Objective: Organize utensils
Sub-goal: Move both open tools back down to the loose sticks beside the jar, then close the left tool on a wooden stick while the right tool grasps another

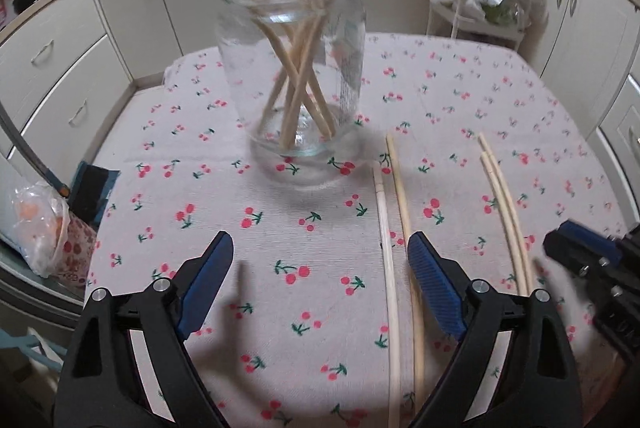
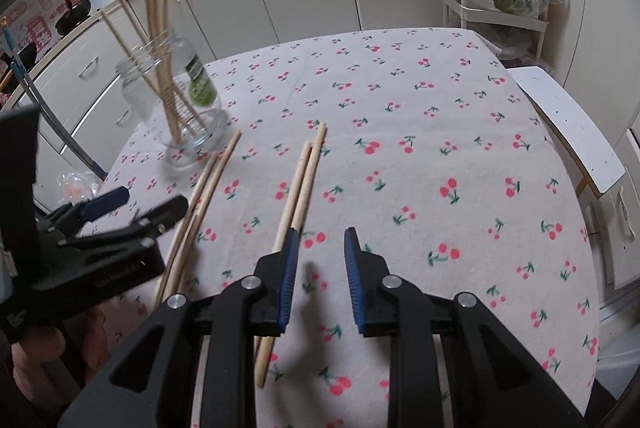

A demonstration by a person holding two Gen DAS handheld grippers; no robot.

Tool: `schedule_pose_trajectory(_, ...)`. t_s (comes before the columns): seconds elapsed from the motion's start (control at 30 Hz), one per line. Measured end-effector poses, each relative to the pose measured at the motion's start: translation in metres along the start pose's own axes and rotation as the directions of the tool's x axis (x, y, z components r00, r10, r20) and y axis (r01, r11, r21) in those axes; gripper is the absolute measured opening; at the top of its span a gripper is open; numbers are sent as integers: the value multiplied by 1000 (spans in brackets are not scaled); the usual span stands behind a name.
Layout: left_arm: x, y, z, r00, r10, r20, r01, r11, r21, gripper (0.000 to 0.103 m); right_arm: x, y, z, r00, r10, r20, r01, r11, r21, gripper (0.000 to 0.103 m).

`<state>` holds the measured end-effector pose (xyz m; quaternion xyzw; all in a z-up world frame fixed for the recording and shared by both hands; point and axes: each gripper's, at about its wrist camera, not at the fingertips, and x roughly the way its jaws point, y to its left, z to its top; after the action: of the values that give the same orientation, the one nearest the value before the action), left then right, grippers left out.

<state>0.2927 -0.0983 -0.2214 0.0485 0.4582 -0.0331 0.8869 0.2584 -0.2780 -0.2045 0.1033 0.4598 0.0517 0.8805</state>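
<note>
Tablecloth [image 1: 224, 188] with a cherry print is spread over the whole table, and white kitchen cabinets [image 1: 132, 8] are ranged behind it. A white shelf rack [image 2: 496, 0] stuffed with plastic bags is seen at the far right corner of the table. On the left half of the cloth a clear glass jar [image 1: 292, 68] is stood upright, and a bundle of wooden chopsticks [image 1: 298, 76] is fanned out inside it, tips resting on the bottom. Two loose pairs are laid out on the cloth to the right of the jar: the near pair [image 1: 394, 228] just beside the jar's base, the far pair [image 1: 506, 204] a little further right, its two sticks touching along their length. The left gripper [image 1: 320, 260] is held above bare cloth in front of the jar, its jaws spread wide, nothing between them; its right finger overlaps the near pair in view. The right gripper [image 2: 320, 248] is held with jaws narrowed but apart, empty; the far pair is passed under its left finger, not gripped.
</note>
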Motion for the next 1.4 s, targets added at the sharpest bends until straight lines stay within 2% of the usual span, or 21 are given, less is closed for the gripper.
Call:
schedule_pose_trajectory(0.1, 9, 1, 0, 1000, 27, -12, -27, 1000, -14, 76, 7, 4, 11, 1000, -1, 6, 1, 1000, -21, 24)
schedule_pose_trajectory(0.17, 10, 5, -1, 1000, 20, -12, -20, 999, -48, 75, 13, 7, 17, 1000, -8, 6, 9, 999, -34, 24)
schedule_pose_trajectory(0.43, 17, 10, 10, 1000, 5, -19, -6, 998, -56, 74, 43, 13, 37, 997, -75, -15, 73, 993, -94, 24)
schedule_pose_trajectory(0.53, 21, 10, 15, 1000, 0, -10, -1, 998, -63, 66, 44, 16, 37, 997, -80, -20, 77, 990, -121, 19)
schedule_pose_trajectory(0.6, 20, 9, 16, 1000, -8, -4, 8, 998, -61, 49, 41, 16, 34, 997, -70, -33, 64, 987, -150, 9)
schedule_pose_trajectory(0.63, 19, 10, 15, 1000, -4, -2, 3, 998, -59, 45, 39, 15, 32, 997, -63, -41, 56, 986, -160, 9)
schedule_pose_trajectory(0.67, 18, 11, 15, 1000, -11, -2, 10, 998, -58, 34, 37, 15, 30, 997, -59, -47, 50, 985, -167, 8)
schedule_pose_trajectory(0.7, 17, 13, 14, 1000, -14, -3, 14, 998, -58, 27, 35, 14, 27, 997, -52, -55, 42, 984, -171, 8)
schedule_pose_trajectory(0.93, 17, 12, 17, 1000, -22, -23, 20, 998, -55, 28, 35, 12, 29, 996, -46, -76, 34, 988, -152, 9)
schedule_pose_trajectory(1.1, 19, 5, 19, 999, -27, -20, 25, 998, -53, 38, 41, 16, 36, 995, -61, -75, 48, 986, -161, 9)
schedule_pose_trajectory(1.23, 20, 2, 18, 1000, -28, -9, 27, 998, -48, 41, 42, 17, 36, 995, -69, -66, 56, 982, -178, 9)
schedule_pose_trajectory(1.27, 20, 2, 18, 999, -32, -3, 32, 999, -43, 38, 42, 18, 35, 996, -72, -61, 59, 981, -185, 9)
schedule_pose_trajectory(1.3, 20, 1, 18, 999, -36, 2, 36, 999, -38, 26, 42, 19, 34, 996, -75, -57, 63, 980, -191, 9)
schedule_pose_trajectory(1.4, 19, -3, 19, 998, -69, 1, 69, 998, -15, 8, 41, 17, 32, 996, -67, -57, 56, 983, -176, 7)
